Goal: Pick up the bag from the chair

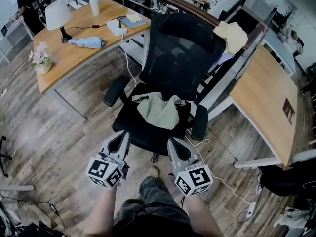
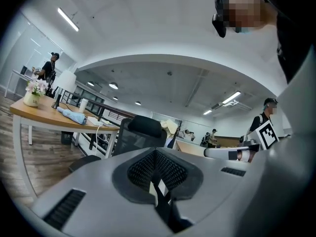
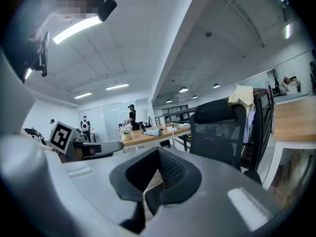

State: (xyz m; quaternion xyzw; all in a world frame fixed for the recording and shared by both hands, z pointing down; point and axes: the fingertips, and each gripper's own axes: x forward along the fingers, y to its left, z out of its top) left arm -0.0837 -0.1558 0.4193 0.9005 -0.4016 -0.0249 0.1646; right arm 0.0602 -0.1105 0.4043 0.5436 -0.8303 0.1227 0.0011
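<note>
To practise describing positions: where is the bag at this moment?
In the head view the bag lies mid-frame on the seat of the black chair, between its armrests, right of the curved wooden desk.

Head view steeply down on chair (image 1: 178,58); both gripper views level (chair shared).

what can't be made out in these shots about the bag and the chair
- The bag, head view: crumpled on the chair seat; handles cannot be told among the folds.
- A small dark item beside the bag, head view: too small to identify.
- Left gripper view: the left gripper's own body hides seat and bag; only the chair back shows.
- Right gripper view: the same, behind the right gripper's body.
</note>
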